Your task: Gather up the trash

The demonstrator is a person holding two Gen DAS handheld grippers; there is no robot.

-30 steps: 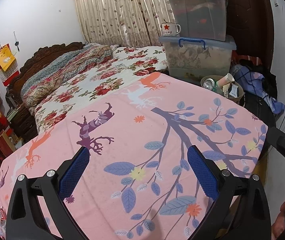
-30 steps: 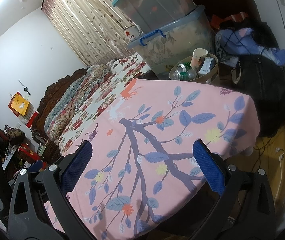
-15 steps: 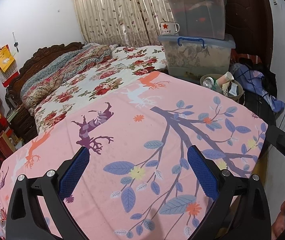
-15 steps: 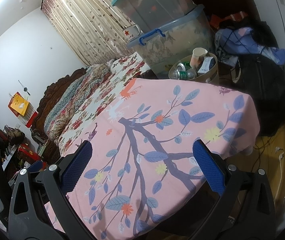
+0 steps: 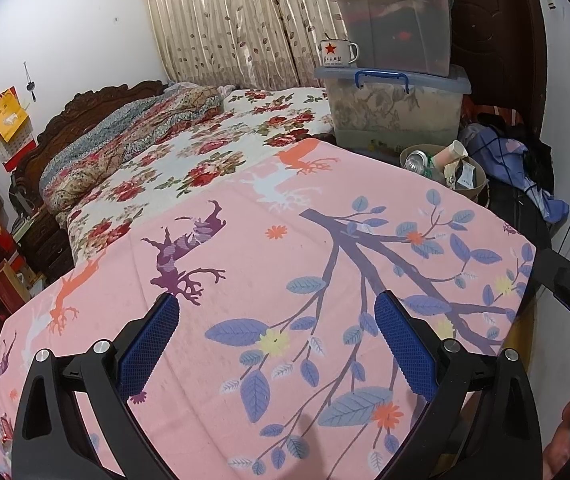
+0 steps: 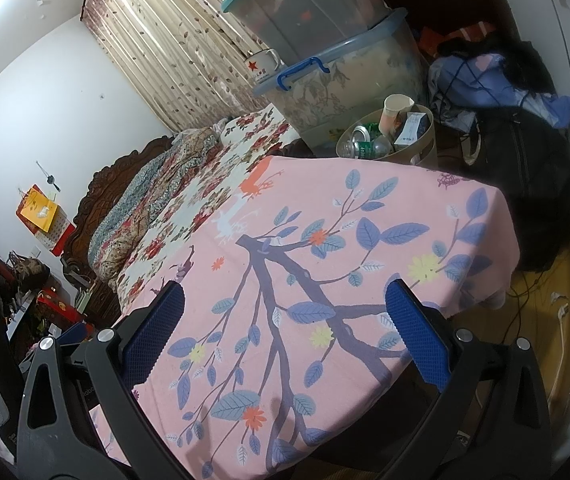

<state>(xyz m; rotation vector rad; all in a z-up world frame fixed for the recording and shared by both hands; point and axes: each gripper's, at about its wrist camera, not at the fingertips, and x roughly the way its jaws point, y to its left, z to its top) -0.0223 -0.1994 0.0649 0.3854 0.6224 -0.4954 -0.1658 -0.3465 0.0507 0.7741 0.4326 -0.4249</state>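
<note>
The left tongs (image 5: 277,320) hang spread wide and empty over the pink leaf-and-deer cloth (image 5: 285,264) that covers the desk. The right tongs (image 6: 285,312) are likewise parted, holding nothing, above the cloth's right edge. Past the far right corner stands the tan trash bin (image 6: 421,148), holding a can (image 6: 361,133), plastic bottle (image 6: 369,147), paper cup (image 6: 393,114) and carton (image 6: 412,126).
</note>
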